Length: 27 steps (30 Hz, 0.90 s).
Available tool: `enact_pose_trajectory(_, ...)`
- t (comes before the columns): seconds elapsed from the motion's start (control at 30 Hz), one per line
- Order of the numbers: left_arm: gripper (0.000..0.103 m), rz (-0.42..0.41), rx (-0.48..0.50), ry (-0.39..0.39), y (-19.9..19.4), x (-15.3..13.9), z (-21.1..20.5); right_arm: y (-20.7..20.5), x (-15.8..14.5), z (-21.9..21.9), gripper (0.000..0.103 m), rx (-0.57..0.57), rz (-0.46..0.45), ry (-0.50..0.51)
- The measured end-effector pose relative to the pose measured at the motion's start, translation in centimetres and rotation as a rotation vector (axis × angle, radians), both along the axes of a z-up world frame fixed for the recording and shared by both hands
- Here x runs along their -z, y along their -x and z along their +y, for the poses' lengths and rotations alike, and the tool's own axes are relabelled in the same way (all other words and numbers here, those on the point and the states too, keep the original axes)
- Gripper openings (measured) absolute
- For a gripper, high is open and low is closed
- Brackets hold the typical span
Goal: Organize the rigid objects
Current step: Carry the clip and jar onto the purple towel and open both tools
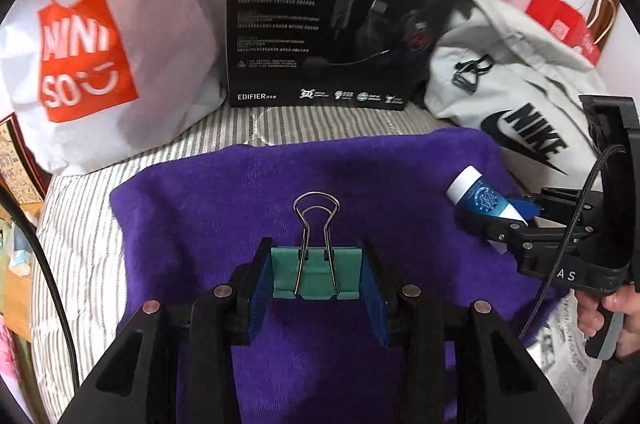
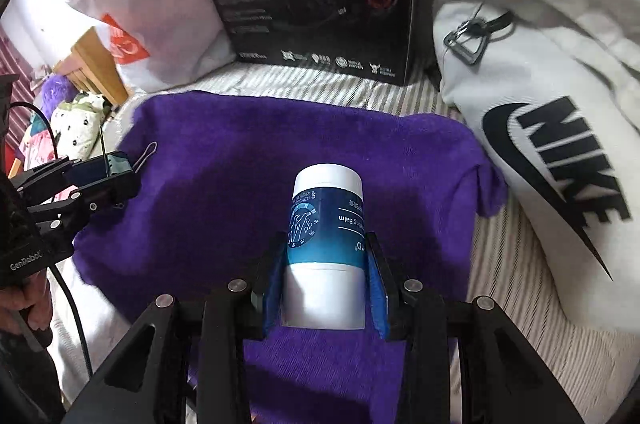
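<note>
My left gripper (image 1: pixel 317 274) is shut on a green binder clip (image 1: pixel 316 274) with silver wire handles, held above a purple towel (image 1: pixel 248 192). My right gripper (image 2: pixel 325 272) is shut on a white and blue balm stick (image 2: pixel 326 224), also above the purple towel (image 2: pixel 240 152). In the left wrist view the balm stick (image 1: pixel 478 194) and the right gripper (image 1: pixel 516 220) show at the right edge. The right wrist view has the left gripper (image 2: pixel 120 170) at the left, with the clip's wire handles (image 2: pixel 146 154) sticking out of it.
The towel lies on a striped sheet (image 1: pixel 80 224). Behind it stand a black headset box (image 1: pixel 340 4), a white shopping bag (image 1: pixel 100 56) and a white drawstring bag (image 2: pixel 560 144). Red paper bags (image 1: pixel 560 20) sit at the far right. A hand (image 1: pixel 612 316) grips the right handle.
</note>
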<state>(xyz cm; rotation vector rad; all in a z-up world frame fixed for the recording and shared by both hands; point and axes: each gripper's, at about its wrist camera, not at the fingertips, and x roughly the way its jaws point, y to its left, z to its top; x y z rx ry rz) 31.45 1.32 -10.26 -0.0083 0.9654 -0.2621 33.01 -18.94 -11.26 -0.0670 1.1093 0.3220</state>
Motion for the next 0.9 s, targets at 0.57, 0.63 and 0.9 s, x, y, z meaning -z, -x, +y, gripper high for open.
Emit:
enact_pose_trajectory(0.57,0.039,0.069,0.011,-0.100,-2.4,2.8,-1.9,-2.2,2.2,0.8,0.038,-0.005,-0.006,0.079)
enact_pose_trajectory(0.63,0.043,0.072,0.020,-0.125,-2.4,3.0,-2.4,-2.1,2.2,0.8,0.041,-0.013,-0.004,0.073)
enact_pose_trajectory(0.9,0.073,0.102,-0.007,-0.152,-0.7,3.2,-2.4,-0.1,1.6,0.3,0.053,0.003,0.020,0.074)
